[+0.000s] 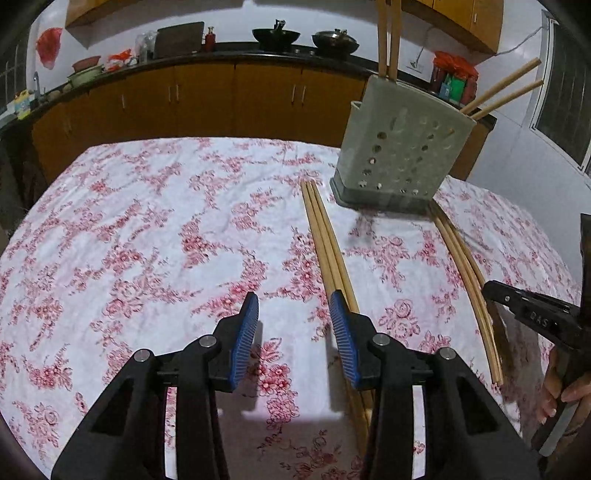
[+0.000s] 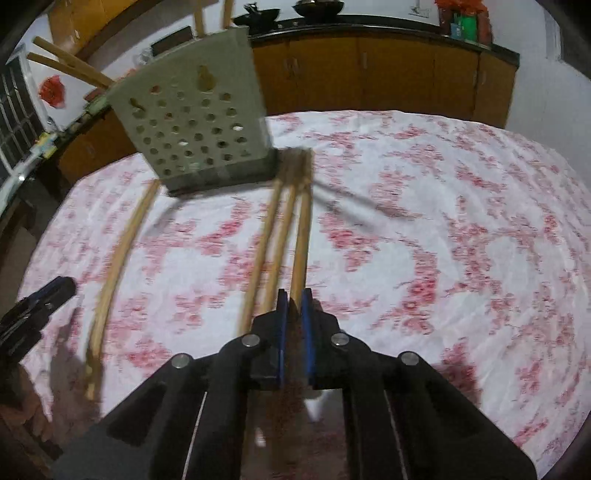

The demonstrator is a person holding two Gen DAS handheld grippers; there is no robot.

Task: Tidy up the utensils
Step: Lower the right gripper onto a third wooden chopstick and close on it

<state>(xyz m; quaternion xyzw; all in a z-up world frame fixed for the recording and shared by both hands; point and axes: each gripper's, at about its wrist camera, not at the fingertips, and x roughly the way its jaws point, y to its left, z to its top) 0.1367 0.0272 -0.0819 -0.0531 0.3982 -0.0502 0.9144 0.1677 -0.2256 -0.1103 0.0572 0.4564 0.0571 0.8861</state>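
A grey perforated utensil holder (image 1: 400,147) stands on the floral tablecloth and holds several wooden chopsticks (image 1: 388,37). It also shows in the right wrist view (image 2: 195,114). A bundle of chopsticks (image 1: 325,236) lies left of the holder, another bundle (image 1: 465,266) to its right. My left gripper (image 1: 293,308) is open and empty, its right finger beside the left bundle. My right gripper (image 2: 294,306) is shut on one chopstick (image 2: 301,236) of the bundle (image 2: 273,236) in front of the holder. More chopsticks (image 2: 118,254) lie to the left. The right wrist view is blurred.
The table (image 1: 147,221) carries a white cloth with red flowers. Behind it runs a counter with orange cabinets (image 1: 207,96), woks (image 1: 276,36) and pots. The right gripper's body (image 1: 535,314) shows at the right edge of the left wrist view.
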